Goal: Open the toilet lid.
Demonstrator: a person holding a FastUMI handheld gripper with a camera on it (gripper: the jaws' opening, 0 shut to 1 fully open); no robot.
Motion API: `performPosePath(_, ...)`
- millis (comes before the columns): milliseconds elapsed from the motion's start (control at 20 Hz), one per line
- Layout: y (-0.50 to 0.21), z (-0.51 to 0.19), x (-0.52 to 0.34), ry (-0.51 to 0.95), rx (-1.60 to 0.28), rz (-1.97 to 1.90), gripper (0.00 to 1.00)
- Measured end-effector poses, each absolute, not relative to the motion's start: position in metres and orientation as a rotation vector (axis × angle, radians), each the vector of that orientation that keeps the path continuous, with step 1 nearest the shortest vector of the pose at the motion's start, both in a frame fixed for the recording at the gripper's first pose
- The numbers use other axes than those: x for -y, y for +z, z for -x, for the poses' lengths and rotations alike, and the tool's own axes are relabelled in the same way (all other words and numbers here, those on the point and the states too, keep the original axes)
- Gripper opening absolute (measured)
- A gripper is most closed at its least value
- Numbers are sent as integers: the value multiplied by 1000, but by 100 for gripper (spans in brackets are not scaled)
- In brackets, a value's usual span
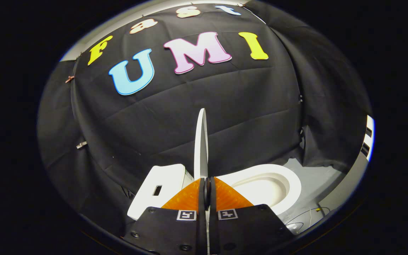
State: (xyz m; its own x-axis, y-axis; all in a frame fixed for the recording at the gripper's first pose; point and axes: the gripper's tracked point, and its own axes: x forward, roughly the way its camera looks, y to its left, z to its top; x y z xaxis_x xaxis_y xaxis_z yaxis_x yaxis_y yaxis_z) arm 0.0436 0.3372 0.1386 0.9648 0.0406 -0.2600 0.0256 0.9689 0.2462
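Right at the near end, the tool has its two fingers pressed close together, and the thin white edge of the toilet lid runs straight up from between them. It looks clamped on that edge, both fingers pinching it from either side. The lid stands upright, seen edge-on, rising well above the fingertips like a narrow blade against the dark cloth wall behind.

Just to the left of the fingers, and a little beyond them, sits the white tank with a dark rectangular slot in its top. To the right of the fingers, the seat and the open bowl lie exposed, the rim curving round away from the tool.

Further right, past the bowl's outer edge, there is a stretch of bare grey floor with a thin wire lying on it near the toilet's base. Beyond the lid, the cloth wall hangs in folds, with open room between it and the lid's top edge.
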Motion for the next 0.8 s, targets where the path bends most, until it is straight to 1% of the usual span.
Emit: performPosePath(800, 134, -38, -440, -31, -195, -54, 8)
